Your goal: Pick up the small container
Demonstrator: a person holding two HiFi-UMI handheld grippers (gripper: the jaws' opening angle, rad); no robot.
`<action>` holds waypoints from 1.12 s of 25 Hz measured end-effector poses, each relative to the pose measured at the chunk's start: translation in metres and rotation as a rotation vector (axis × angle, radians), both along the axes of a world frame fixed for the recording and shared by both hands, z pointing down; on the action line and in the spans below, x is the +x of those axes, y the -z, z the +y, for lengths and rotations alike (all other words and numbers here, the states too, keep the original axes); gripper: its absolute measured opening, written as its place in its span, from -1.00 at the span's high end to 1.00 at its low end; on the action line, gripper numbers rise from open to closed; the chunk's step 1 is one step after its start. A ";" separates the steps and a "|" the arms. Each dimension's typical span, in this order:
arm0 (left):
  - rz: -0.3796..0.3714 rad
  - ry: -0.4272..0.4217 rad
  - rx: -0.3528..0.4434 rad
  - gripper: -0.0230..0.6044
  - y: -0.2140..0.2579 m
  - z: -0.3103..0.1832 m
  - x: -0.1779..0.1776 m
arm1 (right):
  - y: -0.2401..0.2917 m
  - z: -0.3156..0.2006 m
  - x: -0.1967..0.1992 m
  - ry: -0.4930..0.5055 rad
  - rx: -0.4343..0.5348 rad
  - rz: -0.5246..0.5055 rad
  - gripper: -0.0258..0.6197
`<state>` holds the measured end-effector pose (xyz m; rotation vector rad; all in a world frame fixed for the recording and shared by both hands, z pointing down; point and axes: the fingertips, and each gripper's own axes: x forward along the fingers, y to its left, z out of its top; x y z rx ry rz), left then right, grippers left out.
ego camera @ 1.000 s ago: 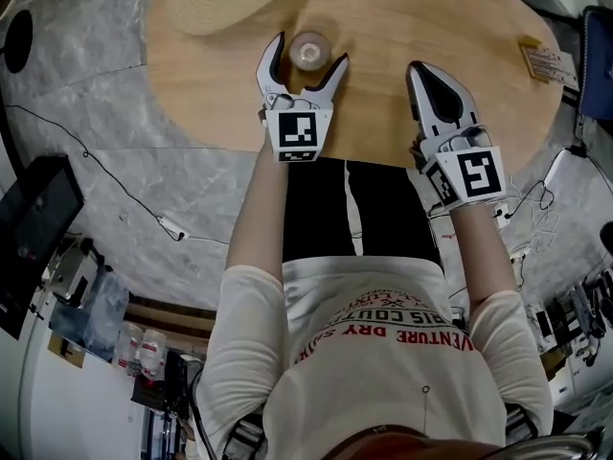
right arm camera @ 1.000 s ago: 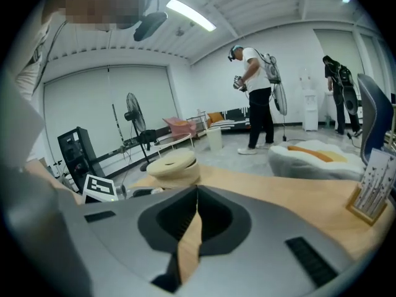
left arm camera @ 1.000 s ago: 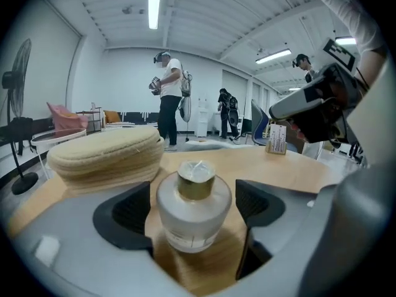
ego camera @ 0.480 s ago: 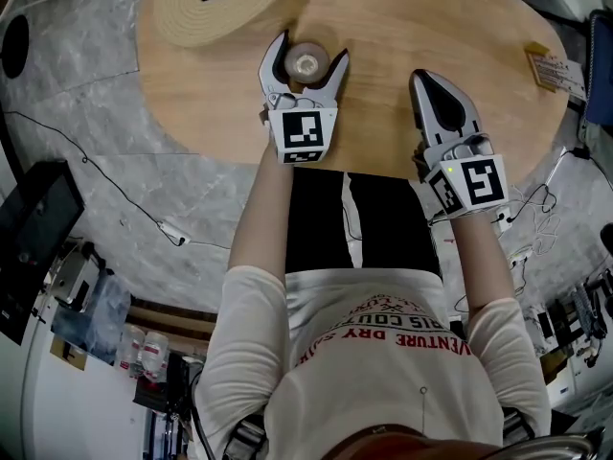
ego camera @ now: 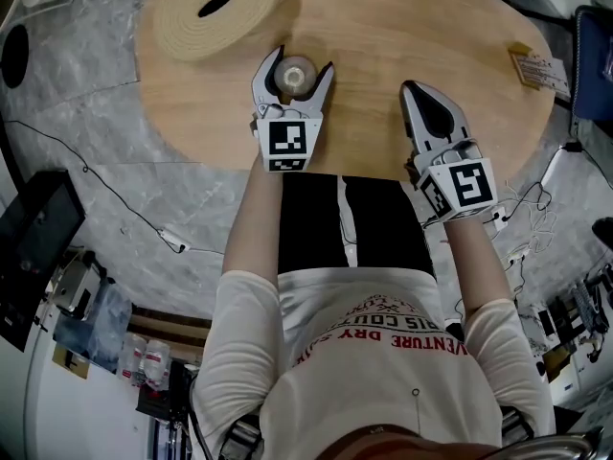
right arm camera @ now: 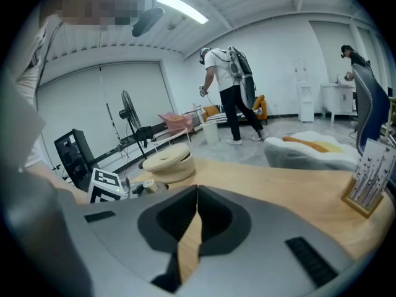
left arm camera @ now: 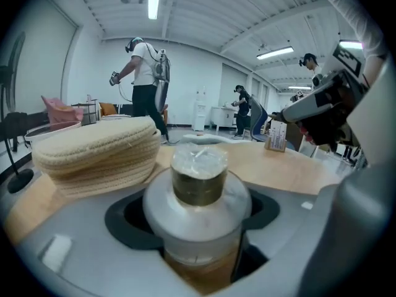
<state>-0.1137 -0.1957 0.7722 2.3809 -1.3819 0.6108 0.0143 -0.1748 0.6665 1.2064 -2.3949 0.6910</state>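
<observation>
The small container (ego camera: 295,73), a clear jar with a wide white shoulder and a brownish neck under a clear cap (left arm camera: 199,190), stands upright on the round wooden table (ego camera: 402,27). My left gripper (ego camera: 299,60) reaches round it from the near side, one jaw on each side, and the jaws are closing. A thin dark gap still shows beside the jar. My right gripper (ego camera: 421,99) rests on the table to the right, shut with nothing in it (right arm camera: 197,193).
A coiled beige woven mat (ego camera: 215,3) lies just beyond and left of the jar (left arm camera: 93,150). A small card stand (ego camera: 536,65) sits near the table's right edge. People stand far off in the room. Cables run over the floor to the left.
The left gripper has moved forward until the jar sits deep between its jaws, and the jaws have narrowed around it. The right gripper has stayed about where it was.
</observation>
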 end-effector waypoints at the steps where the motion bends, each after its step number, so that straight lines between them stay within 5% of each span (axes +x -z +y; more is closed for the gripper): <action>1: 0.000 -0.016 -0.005 -0.17 0.007 0.002 0.000 | 0.006 -0.001 0.000 0.001 -0.001 -0.004 0.90; 13: -0.015 -0.102 0.064 -0.17 0.179 0.015 0.004 | 0.131 0.004 -0.015 0.039 0.061 -0.006 0.90; 28: -0.016 -0.164 0.237 -0.17 0.428 0.040 0.030 | 0.325 0.032 -0.021 0.111 0.333 0.043 0.90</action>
